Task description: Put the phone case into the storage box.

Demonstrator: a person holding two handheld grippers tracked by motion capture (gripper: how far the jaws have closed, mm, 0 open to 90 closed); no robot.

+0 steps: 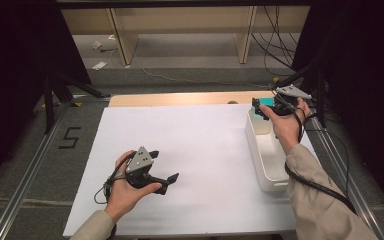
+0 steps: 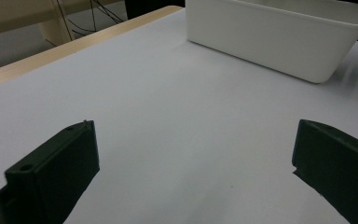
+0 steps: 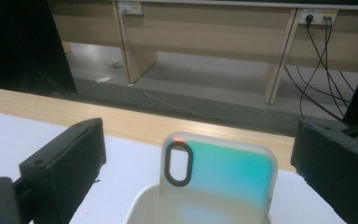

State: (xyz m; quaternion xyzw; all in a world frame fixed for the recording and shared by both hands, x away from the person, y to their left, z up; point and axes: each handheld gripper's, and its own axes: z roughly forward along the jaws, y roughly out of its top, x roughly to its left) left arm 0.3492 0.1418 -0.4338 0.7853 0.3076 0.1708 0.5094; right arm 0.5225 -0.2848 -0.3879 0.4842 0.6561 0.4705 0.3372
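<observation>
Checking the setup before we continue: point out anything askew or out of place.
One thing: the phone case stands on end at the far end of the white bin, its top poking above the rim, between the open right gripper. Otherwise tidy.

A lab or recording room: a white sheet covers the tabletop (image 1: 190, 150), black curtains (image 1: 15, 50) hang at both sides, metal rails (image 1: 25, 165) run along the grey carpet, a taped "5" (image 1: 70, 137) marks the floor, and cables (image 3: 317, 60) run to wall sockets (image 3: 318, 16) beyond the right claw (image 3: 191, 154).
</observation>
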